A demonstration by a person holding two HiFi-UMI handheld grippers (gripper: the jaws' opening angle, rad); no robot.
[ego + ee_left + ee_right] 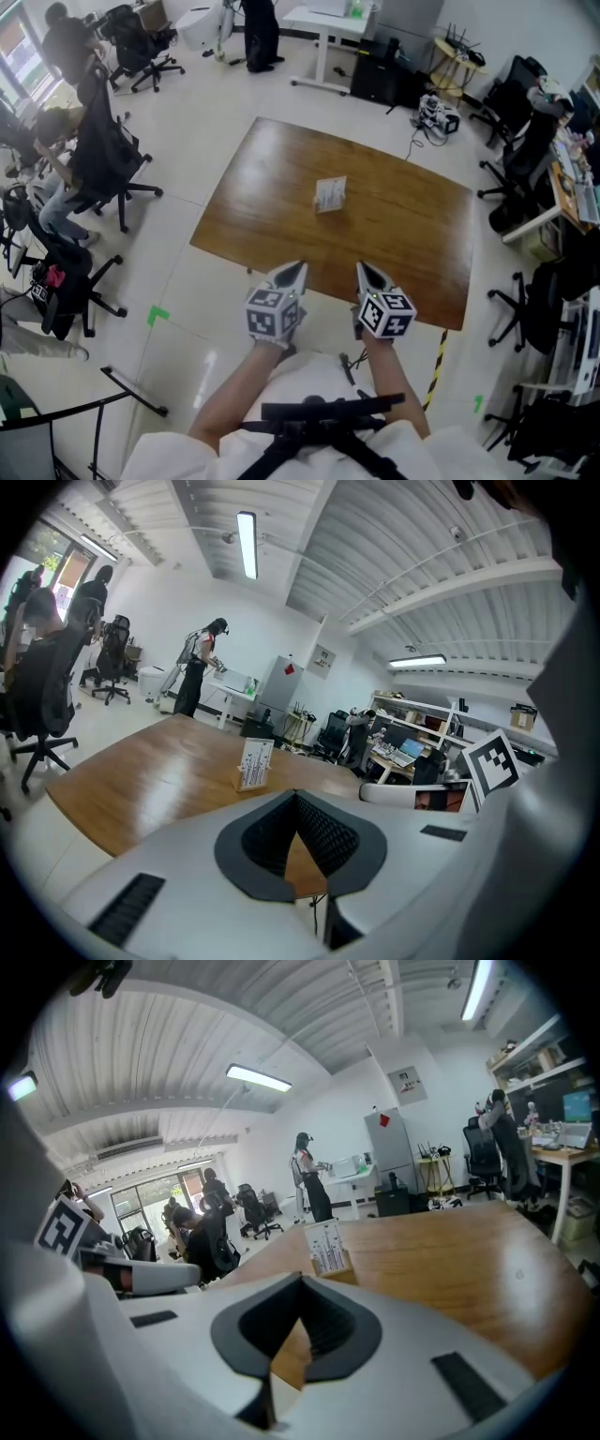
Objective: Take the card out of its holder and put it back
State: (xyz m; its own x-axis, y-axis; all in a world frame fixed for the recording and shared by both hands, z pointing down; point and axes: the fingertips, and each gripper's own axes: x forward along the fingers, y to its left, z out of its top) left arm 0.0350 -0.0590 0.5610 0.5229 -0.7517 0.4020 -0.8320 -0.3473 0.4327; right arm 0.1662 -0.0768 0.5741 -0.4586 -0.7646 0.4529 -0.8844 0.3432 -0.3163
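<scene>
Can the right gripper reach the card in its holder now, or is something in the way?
Probably yes. Only bare table lies between the right gripper and the card, which stands upright in its holder. The jaws are shut and empty, so they must open first.

The surface (pixel 403 244) is finished in brown wood grain. At its centre, the card (pixel 330 191) is printed white with dark marks. Black-and-white square markers are borne by the white left gripper (pixel 296 272) and right gripper (pixel 366 272).
</scene>
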